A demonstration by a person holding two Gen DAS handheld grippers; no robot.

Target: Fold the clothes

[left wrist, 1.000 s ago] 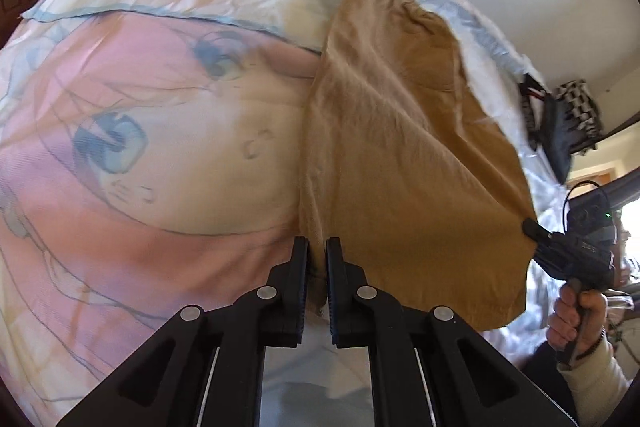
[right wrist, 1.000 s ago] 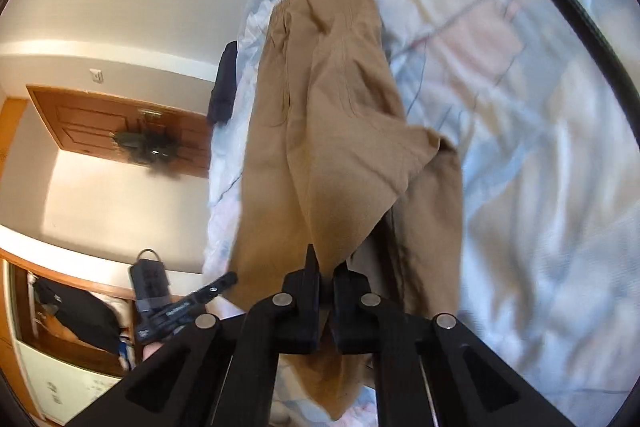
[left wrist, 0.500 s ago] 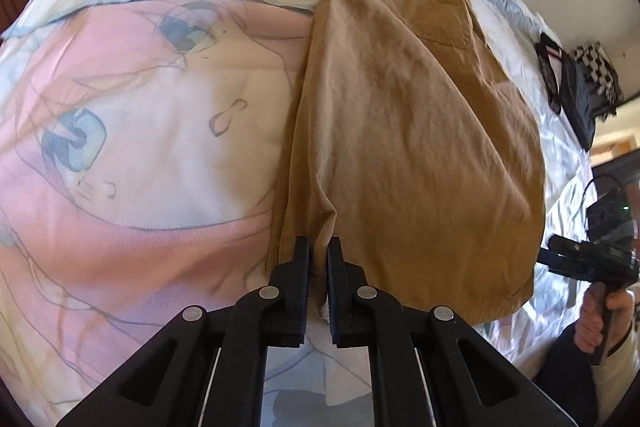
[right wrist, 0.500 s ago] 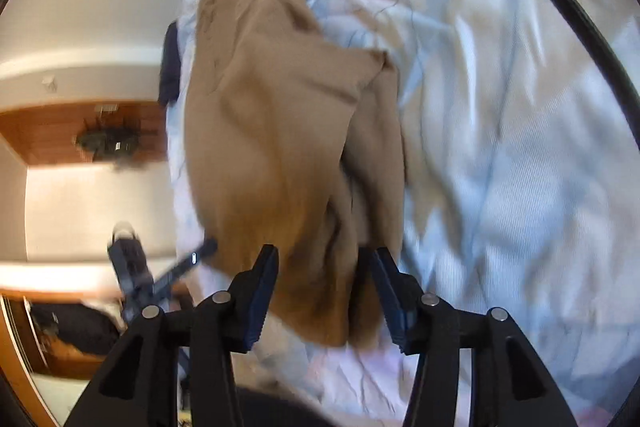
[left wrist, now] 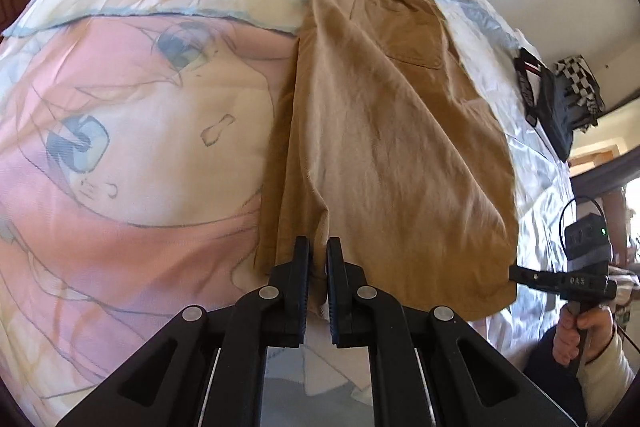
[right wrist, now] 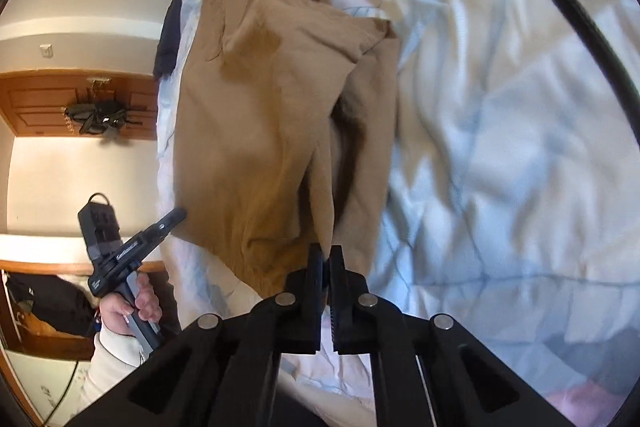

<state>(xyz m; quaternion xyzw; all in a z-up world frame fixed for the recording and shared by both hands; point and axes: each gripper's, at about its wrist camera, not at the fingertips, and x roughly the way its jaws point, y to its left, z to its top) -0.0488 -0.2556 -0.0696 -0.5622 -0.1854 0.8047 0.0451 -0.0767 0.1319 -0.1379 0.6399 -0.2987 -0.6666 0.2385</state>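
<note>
Because the tan trousers (left wrist: 384,147) lie lengthwise on the bed (left wrist: 120,147), waistband at the far end and legs toward the person, each hand takes one near hem corner. The left tongs (left wrist: 318,259) are pinched narrow on the hem at the left edge, a fold of cloth caught between the pads, which keeps that side pinned while the other is dealt with. The right tongs (right wrist: 327,267) have just been closing and are now clamped on a raised ridge of cloth at the right hem, where one leg lies rumpled over the other. Holding both corners seems meant to let the legs be lifted together and carried toward the waistband. That crumpled overlap near the right grip looks likely to spoil the fold unless it is pulled flat first.
</note>
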